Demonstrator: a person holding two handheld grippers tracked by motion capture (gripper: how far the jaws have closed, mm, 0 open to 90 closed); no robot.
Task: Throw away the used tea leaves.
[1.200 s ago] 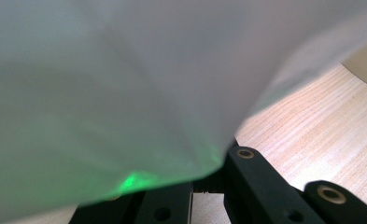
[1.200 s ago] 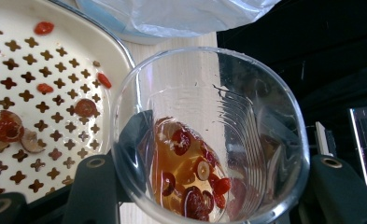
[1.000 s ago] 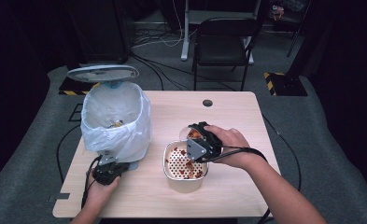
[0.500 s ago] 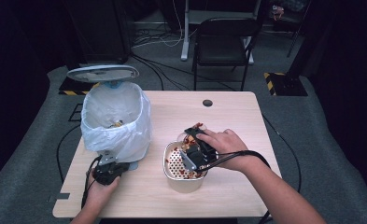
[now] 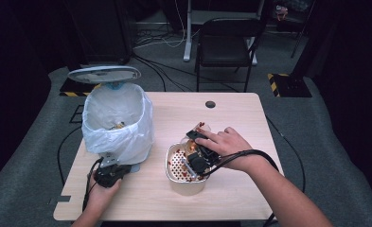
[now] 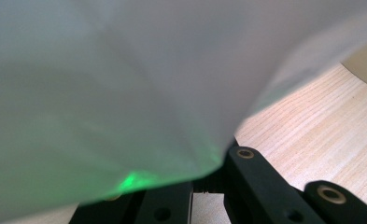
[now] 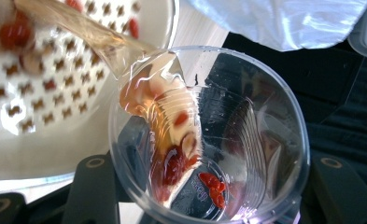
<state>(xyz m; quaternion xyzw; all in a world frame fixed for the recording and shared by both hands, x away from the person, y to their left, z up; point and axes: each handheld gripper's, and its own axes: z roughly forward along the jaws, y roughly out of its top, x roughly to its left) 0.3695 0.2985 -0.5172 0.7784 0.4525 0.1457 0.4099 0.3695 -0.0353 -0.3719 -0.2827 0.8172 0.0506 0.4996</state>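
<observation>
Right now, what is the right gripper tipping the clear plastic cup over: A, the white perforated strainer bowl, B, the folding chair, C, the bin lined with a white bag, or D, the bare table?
A: the right gripper holds the clear cup tilted, and liquid with red bits streams from it into the perforated strainer bowl.

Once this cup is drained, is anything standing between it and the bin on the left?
Nothing visible does. The clear cup, held tilted in the right gripper, pours over the strainer bowl. Bare table lies between bowl and bin, whose lid is up. The left gripper sits at the bin's near base, beside that path.
</observation>
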